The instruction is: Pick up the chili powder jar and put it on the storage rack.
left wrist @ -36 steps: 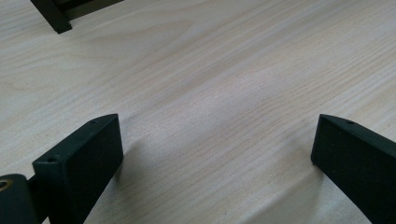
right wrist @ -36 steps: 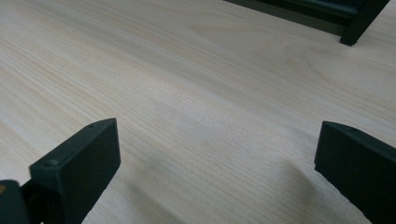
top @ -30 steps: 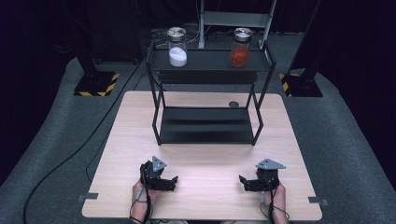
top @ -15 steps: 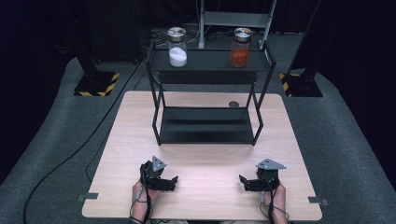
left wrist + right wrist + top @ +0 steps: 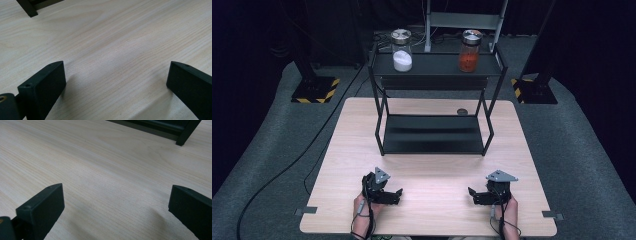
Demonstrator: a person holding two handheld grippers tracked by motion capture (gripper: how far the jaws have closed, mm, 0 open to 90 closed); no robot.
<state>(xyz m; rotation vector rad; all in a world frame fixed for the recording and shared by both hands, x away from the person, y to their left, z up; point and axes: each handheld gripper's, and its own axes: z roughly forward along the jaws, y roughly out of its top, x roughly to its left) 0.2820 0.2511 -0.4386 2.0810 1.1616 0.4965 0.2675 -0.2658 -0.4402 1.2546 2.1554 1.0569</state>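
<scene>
My left gripper (image 5: pixel 396 196) rests open on the wooden table (image 5: pixel 432 165) near its front edge, at the left, jaws pointing right toward the middle. At the front right sits my right gripper (image 5: pixel 473 196), also open, jaws pointing left. In the left gripper view the left gripper (image 5: pixel 115 77) has only bare wood between its wide-apart jaws. The right gripper (image 5: pixel 116 200) in the right gripper view likewise holds nothing. A black two-tier metal shelf (image 5: pixel 434 67) stands at the table's far half. On its top tier stand a jar of white powder (image 5: pixel 401 50) at left and a jar of orange contents (image 5: pixel 470 51) at right.
A small dark round object (image 5: pixel 462 112) lies on the table behind the shelf's lower tier (image 5: pixel 432 134). One shelf foot (image 5: pixel 27 8) appears in the left gripper view, another shelf foot (image 5: pixel 183 137) in the right gripper view. Black stands with striped bases (image 5: pixel 314 90) flank the table on grey carpet.
</scene>
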